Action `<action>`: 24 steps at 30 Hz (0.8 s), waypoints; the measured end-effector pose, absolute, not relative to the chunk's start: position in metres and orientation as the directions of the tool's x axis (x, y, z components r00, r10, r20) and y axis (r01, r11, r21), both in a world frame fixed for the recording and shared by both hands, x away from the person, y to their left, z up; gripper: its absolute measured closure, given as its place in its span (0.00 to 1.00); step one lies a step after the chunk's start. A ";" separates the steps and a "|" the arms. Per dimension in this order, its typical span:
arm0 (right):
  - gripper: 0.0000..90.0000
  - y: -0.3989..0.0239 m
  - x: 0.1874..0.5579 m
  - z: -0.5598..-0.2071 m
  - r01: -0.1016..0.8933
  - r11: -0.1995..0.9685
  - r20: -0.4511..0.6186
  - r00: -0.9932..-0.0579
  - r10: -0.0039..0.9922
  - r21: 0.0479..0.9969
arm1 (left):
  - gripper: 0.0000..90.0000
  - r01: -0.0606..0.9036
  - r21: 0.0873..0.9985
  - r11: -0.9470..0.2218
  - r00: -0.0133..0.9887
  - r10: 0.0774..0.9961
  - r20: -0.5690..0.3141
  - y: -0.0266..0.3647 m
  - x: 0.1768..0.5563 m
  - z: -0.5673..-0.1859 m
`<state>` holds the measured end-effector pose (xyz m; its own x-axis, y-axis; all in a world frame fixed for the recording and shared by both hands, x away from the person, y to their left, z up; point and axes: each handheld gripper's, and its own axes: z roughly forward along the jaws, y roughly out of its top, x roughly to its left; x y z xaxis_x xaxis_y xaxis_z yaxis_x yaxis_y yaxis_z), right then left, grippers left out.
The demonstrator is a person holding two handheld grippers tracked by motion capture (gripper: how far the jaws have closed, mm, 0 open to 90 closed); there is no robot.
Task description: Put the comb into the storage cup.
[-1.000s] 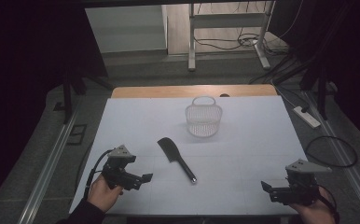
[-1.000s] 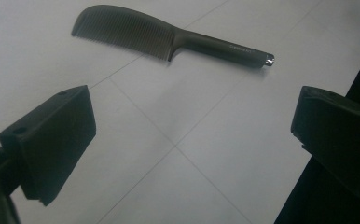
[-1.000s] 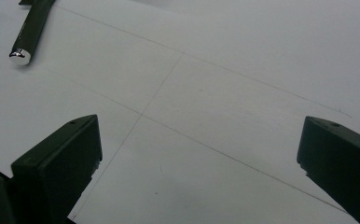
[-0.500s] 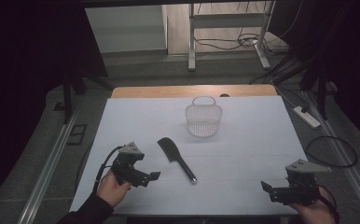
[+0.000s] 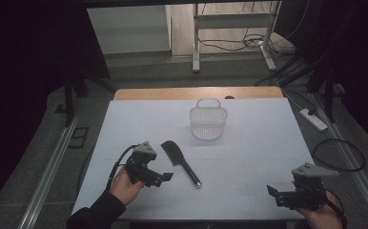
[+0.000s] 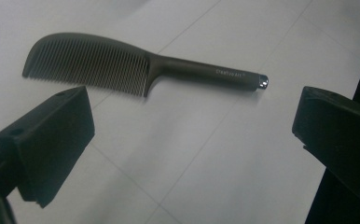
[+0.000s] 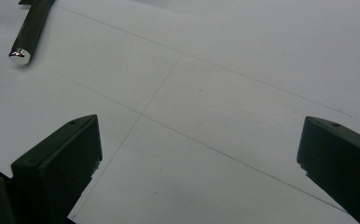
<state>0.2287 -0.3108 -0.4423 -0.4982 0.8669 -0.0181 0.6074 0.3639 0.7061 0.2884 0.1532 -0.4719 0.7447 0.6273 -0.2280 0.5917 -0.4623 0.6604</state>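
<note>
A black comb (image 5: 180, 161) with a long handle lies flat on the white table (image 5: 249, 157), its teeth end toward the far left and its silver-capped handle end (image 7: 19, 56) toward me. In the left gripper view the comb (image 6: 136, 65) lies just beyond the jaws. My left gripper (image 5: 165, 177) is open and sits close to the comb's left, its jaws pointing toward it with nothing between them. At the table's front right corner my right gripper (image 5: 273, 194) is open and holds nothing. A small white wire basket (image 5: 208, 121) stands upright behind the comb.
A wooden strip (image 5: 196, 93) runs along the table's far edge. Beyond it stand metal frame legs (image 5: 196, 47) and floor cables. A power strip (image 5: 314, 119) lies on the floor at the right. Bare table surface lies between the comb and my right gripper.
My left gripper has moved right and slightly forward, from the table's front left toward the comb. The right gripper, the comb and the basket have stayed in place.
</note>
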 end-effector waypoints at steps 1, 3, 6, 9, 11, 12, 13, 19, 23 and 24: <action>0.00 -0.311 0.229 -0.442 0.608 0.364 -0.018 -0.498 0.867 0.706 | 0.00 0.593 0.658 -0.464 0.745 0.626 -0.231 0.151 0.290 -0.472; 0.00 -0.311 0.229 -0.442 0.607 0.364 -0.019 -0.498 0.867 0.706 | 0.00 0.591 0.657 -0.468 0.749 0.621 -0.232 0.148 0.291 -0.472; 0.00 -0.311 0.229 -0.442 0.608 0.365 -0.018 -0.498 0.867 0.705 | 0.00 0.590 0.648 -0.482 0.755 0.614 -0.231 0.142 0.295 -0.473; 0.00 -0.311 0.229 -0.442 0.608 0.365 -0.018 -0.499 0.867 0.705 | 0.00 0.590 0.643 -0.489 0.758 0.608 -0.234 0.137 0.298 -0.473; 0.00 -0.311 0.229 -0.442 0.608 0.365 -0.019 -0.499 0.866 0.705 | 0.00 0.584 0.644 -0.494 0.765 0.601 -0.232 0.134 0.300 -0.474; 0.00 -0.311 0.229 -0.442 0.608 0.365 -0.019 -0.499 0.867 0.705 | 0.00 0.580 0.645 -0.498 0.769 0.595 -0.232 0.132 0.301 -0.474; 0.00 -0.311 0.229 -0.443 0.608 0.365 -0.019 -0.499 0.867 0.704 | 0.00 0.578 0.644 -0.501 0.772 0.591 -0.233 0.130 0.301 -0.474; 0.00 -0.311 0.229 -0.443 0.609 0.366 -0.019 -0.498 0.867 0.704 | 0.00 0.576 0.635 -0.515 0.777 0.586 -0.230 0.121 0.306 -0.475; 0.00 -0.311 0.229 -0.443 0.609 0.366 -0.020 -0.499 0.866 0.704 | 0.00 0.577 0.633 -0.516 0.777 0.586 -0.231 0.116 0.309 -0.476; 0.00 -0.311 0.229 -0.443 0.609 0.366 -0.019 -0.499 0.867 0.703 | 0.00 0.576 0.631 -0.519 0.778 0.585 -0.229 0.115 0.310 -0.476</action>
<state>0.2291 -0.3107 -0.4426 -0.4987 0.8666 -0.0193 0.6094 0.3663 0.7032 0.3099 0.1148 -0.4757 0.7783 0.5848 -0.2286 0.5758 -0.5194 0.6314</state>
